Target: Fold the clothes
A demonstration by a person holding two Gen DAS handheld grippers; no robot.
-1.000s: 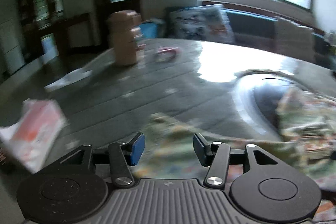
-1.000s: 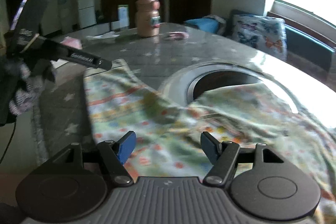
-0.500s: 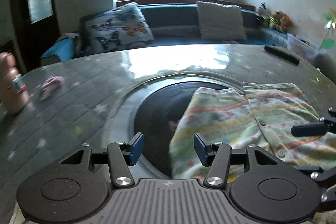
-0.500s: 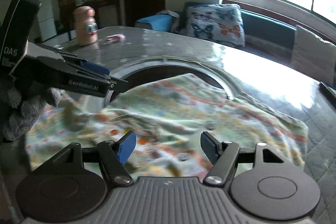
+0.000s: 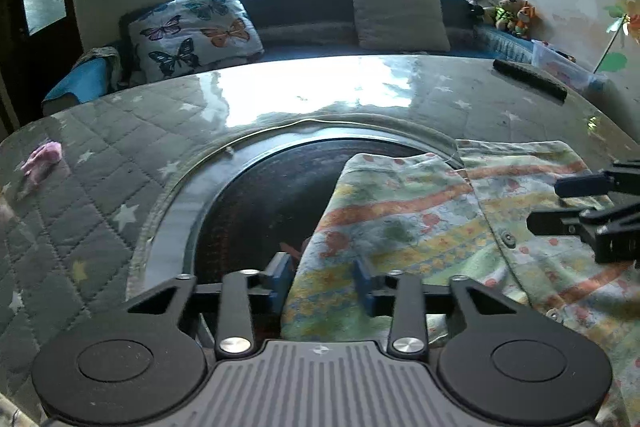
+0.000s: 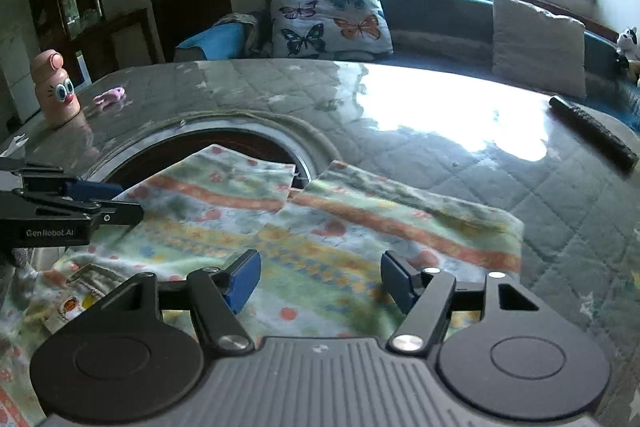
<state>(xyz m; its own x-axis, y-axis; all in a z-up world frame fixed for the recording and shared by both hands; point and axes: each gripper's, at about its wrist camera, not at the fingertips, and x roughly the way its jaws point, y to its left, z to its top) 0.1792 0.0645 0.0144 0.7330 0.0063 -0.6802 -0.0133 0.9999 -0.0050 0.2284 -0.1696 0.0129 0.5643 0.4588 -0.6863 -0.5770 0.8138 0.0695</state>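
Both grippers gaping: left fingers [image 5: 280,277] straddle garment [image 5: 404,227] edge; right fingers [image 6: 242,279] above cloth.

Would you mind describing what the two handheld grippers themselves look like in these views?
Both match: the left gripper and right gripper have black linkage arms with silver pivot screws, two round black discs, a ribbed grey body and blue finger pads. Seen side-on, the left one carries white "GenRobot.AI" lettering.
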